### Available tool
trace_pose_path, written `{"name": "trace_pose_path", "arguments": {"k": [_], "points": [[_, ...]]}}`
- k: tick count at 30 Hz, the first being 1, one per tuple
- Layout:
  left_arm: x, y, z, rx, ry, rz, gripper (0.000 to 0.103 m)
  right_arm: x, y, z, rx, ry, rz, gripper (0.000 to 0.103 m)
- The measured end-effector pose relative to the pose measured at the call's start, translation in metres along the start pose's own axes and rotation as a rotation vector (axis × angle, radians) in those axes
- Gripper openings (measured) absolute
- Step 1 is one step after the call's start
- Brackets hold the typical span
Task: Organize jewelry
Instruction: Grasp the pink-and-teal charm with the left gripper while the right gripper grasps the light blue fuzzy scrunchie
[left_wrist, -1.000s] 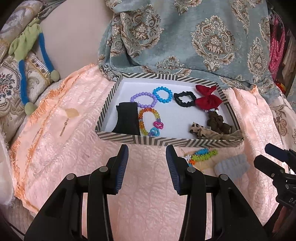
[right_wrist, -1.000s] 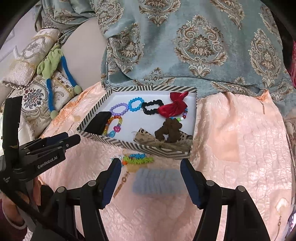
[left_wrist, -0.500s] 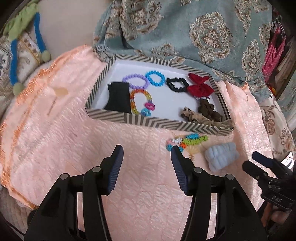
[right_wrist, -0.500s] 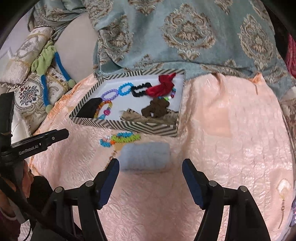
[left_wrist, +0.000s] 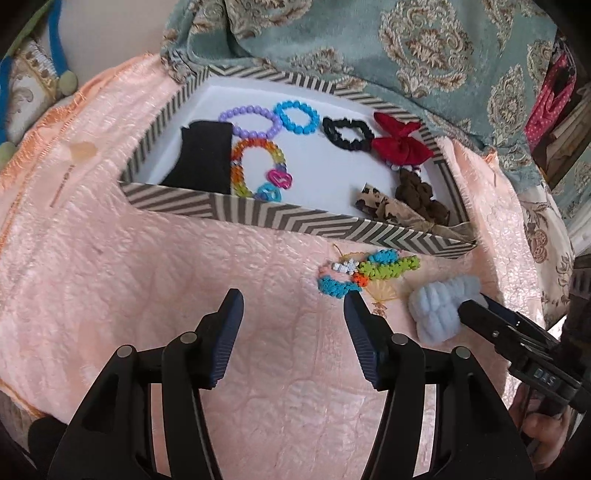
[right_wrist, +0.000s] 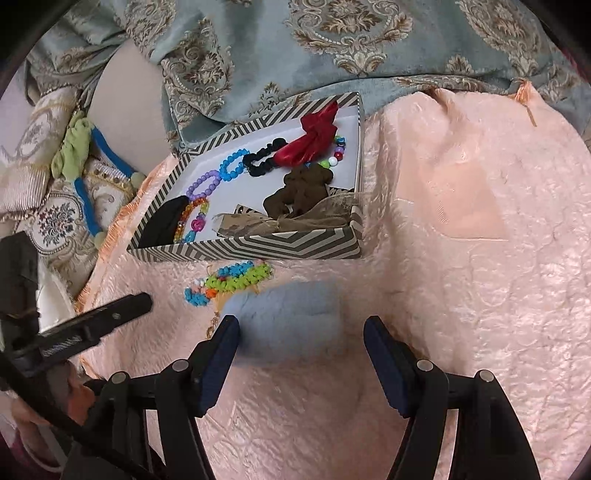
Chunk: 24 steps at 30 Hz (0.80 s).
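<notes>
A striped box (left_wrist: 295, 221) (right_wrist: 258, 247) on the peach quilt holds bead bracelets, a black scrunchie, a red bow (left_wrist: 400, 146) and brown hair ties. In front of it lie a green, blue and orange braided band (left_wrist: 373, 271) (right_wrist: 232, 282) and a pale blue fluffy scrunchie (left_wrist: 441, 306) (right_wrist: 288, 314). My right gripper (right_wrist: 301, 326) is open, its jaws on either side of the fluffy scrunchie, not closed on it. My left gripper (left_wrist: 293, 301) is open and empty above the quilt, left of the braided band.
A teal patterned cloth (left_wrist: 332, 40) drapes behind the box. Embroidered cushions with a green and blue cord (right_wrist: 79, 162) lie at the left. The peach quilt (right_wrist: 461, 258) stretches to the right of the box.
Both grippers have moved forward and down. The right gripper has come over the fluffy scrunchie, which now lies between its jaws. The left gripper has opened wider.
</notes>
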<state>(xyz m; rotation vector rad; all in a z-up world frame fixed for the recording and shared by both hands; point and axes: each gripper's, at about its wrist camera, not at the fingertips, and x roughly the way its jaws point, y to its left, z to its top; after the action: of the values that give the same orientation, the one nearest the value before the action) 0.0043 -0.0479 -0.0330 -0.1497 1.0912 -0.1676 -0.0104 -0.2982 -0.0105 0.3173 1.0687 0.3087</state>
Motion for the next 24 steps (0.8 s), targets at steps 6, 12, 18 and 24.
{"name": "trace_pose_path", "arguments": {"k": [6,12,18,24], "points": [[0.018,-0.007,0.004,0.008,0.018,-0.014,0.056,0.000,0.004,0.001,-0.044,-0.018,-0.004,0.061],[0.028,-0.011,0.006,0.022,0.033,-0.017,0.056,0.003,0.007,0.001,-0.071,-0.021,0.008,0.048],[0.036,-0.012,0.010,0.027,0.033,-0.033,0.058,0.001,0.004,-0.001,-0.066,-0.019,0.019,0.046],[0.043,-0.022,0.014,0.071,0.034,-0.041,0.059,0.001,0.001,-0.002,-0.060,-0.019,0.028,0.046]]}}
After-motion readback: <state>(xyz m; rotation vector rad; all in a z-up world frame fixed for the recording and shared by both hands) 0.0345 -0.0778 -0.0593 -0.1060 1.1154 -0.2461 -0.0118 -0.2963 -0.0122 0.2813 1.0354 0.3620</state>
